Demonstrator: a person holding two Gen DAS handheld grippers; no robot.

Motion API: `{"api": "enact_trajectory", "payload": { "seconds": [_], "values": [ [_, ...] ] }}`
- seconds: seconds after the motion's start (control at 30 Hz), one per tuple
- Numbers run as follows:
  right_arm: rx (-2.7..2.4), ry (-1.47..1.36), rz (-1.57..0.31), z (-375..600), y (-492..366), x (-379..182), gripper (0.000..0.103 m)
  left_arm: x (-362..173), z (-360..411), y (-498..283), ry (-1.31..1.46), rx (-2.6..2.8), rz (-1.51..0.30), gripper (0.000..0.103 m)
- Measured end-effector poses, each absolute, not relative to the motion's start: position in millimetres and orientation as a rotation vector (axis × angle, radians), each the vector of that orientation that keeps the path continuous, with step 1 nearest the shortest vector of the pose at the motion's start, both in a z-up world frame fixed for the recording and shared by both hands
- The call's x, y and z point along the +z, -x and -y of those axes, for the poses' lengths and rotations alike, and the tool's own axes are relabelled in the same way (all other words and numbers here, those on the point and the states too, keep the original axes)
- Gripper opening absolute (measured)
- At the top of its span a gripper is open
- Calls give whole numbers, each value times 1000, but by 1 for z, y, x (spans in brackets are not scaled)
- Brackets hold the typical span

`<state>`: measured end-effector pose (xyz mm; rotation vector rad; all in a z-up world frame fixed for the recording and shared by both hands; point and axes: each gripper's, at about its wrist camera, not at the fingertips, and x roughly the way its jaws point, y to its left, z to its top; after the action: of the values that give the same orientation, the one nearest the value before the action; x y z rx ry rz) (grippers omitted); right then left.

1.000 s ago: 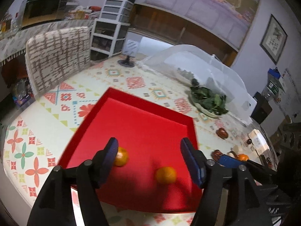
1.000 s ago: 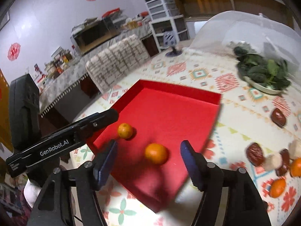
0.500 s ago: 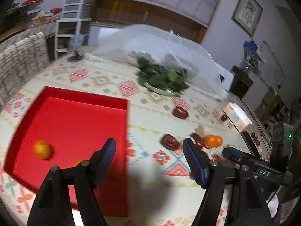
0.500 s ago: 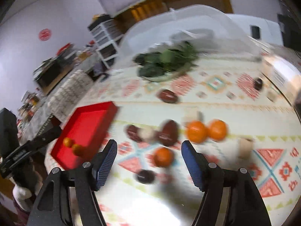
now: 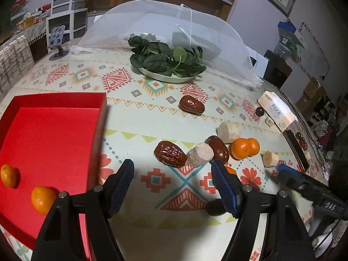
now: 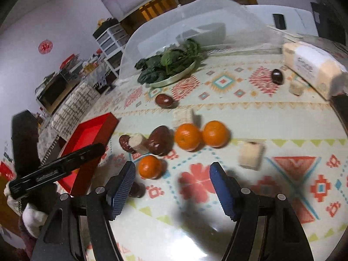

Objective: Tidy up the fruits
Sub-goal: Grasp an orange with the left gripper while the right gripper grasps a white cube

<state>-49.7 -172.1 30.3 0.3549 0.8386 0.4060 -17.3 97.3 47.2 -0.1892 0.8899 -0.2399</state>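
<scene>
My right gripper [image 6: 171, 187], jaws apart and empty, sits nearest the lone orange [image 6: 150, 166], just ahead-left.

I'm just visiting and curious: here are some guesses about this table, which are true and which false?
1. Two oranges lie in the red tray. True: one orange, another orange.
2. The left gripper holds a date. False: its jaws are open and hold nothing.
3. The leafy greens sit on a plate. True.
4. The right gripper grips an orange. False: it holds nothing; the nearest loose orange lies ahead, on the tablecloth.
</scene>
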Motion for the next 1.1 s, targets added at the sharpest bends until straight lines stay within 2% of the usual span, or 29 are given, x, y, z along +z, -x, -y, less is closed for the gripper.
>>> {"api": "enact_trajectory", "payload": {
  "seconds": [0.27,0.53,0.6,0.67,0.8,1.03,1.1],
  "values": [
    [204,-321,-836,220,48,22,75,39,-88,16,178,-271,-906,73],
    [172,-250,-870,204,21,10,75,43,-56,28,83,-370,-881,73],
    [167,-233,-867,198,17,9,72,41,-46,30,52,-390,-880,73],
    [157,-211,-870,193,13,8,58,40,-37,33,22,-410,-879,73],
    [149,-197,-877,190,10,5,39,34,-25,32,-18,-418,-888,73],
    [167,-223,-867,193,12,5,36,24,-8,28,-72,-408,-903,72],
    [172,-226,-867,193,12,5,36,21,-3,26,-86,-397,-910,64]
  ]
}}
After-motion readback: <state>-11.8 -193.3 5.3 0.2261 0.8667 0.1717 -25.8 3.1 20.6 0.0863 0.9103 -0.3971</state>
